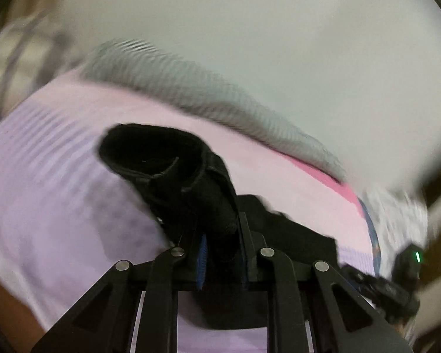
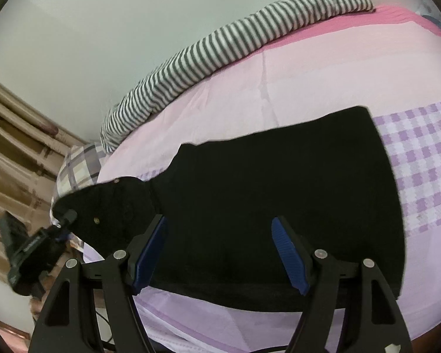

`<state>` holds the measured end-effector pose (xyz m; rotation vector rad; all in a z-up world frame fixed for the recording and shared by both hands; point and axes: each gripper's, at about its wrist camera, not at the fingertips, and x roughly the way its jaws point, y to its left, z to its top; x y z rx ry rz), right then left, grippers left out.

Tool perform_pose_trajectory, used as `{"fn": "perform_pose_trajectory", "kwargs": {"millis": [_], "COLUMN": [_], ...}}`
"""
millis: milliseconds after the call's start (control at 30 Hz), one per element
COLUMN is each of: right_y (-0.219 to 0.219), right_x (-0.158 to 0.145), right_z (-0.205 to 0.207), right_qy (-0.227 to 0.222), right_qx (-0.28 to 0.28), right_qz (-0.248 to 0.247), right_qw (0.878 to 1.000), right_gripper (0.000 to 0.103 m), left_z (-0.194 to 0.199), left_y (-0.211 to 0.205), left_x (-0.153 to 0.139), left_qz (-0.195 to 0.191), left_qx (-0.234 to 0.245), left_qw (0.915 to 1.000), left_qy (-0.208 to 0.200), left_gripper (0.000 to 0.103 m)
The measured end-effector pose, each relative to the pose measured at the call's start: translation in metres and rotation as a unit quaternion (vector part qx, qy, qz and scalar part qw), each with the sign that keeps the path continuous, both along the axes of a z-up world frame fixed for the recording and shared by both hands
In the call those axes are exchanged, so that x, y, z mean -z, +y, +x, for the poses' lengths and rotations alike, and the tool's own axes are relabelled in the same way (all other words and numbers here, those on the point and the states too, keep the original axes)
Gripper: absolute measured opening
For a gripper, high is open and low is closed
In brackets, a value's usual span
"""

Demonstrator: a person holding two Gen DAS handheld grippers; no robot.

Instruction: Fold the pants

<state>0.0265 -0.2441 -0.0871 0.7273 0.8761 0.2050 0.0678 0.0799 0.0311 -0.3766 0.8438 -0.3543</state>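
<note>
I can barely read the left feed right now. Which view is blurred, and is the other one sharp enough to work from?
Left wrist view: motion-smeared; striped cloth and bedspread streak, only the left gripper and pinched black pants read clearly. Right wrist view: sharp, evenly lit; pants show as flat black, folds unreadable; fisheye bends the bed edge.

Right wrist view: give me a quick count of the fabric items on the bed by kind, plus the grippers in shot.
Black pants: 1
Striped cloth roll: 1
Plaid pillow: 1
Pink and purple bed cover: 1
Grippers: 2, right gripper open, left gripper shut on the pants
Total: 6
</note>
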Motion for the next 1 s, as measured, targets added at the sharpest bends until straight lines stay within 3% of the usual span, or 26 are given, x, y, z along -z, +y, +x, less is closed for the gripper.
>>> {"fn": "perform_pose_trajectory", "kwargs": {"millis": [200,333,433,533,733,1000], "right_y": [-0.030,-0.049,-0.059,-0.067,-0.077,-0.080], "right_x": [0.001,0.007,0.011,0.016,0.023,0.039], "right_z": [-0.013,-0.020,-0.022,-0.024,-0.020,-0.002], "right_qy": [0.001,0.007,0.011,0.015,0.022,0.040], "right_qx": [0.033,0.051,0.059,0.065,0.059,0.006], "right_qz": [0.005,0.016,0.027,0.036,0.047,0.102], "right_qw": [0.999,0.999,0.998,0.997,0.997,0.994], "right_gripper": [0.071,0.071,0.071,0.071,0.071,0.071], "left_z": [0.000,-0.006,-0.010,-0.003,-0.001,-0.014], "left_y": [-0.098,-0.142,-0.174,-0.195,-0.209,-0.209], "left_x": [0.001,0.020,0.041,0.063,0.074,0.058], "left_qz": [0.037,0.039,0.064,0.080,0.099,0.073], "left_qx": [0.135,0.199,0.236,0.248,0.260,0.295], "left_qw": [0.9900,0.9792,0.9690,0.9630,0.9552,0.9477], "left_qy": [-0.019,0.008,0.038,0.070,0.100,0.097], "left_gripper": [0.018,0.017,0.017,0.017,0.020,0.030]}}
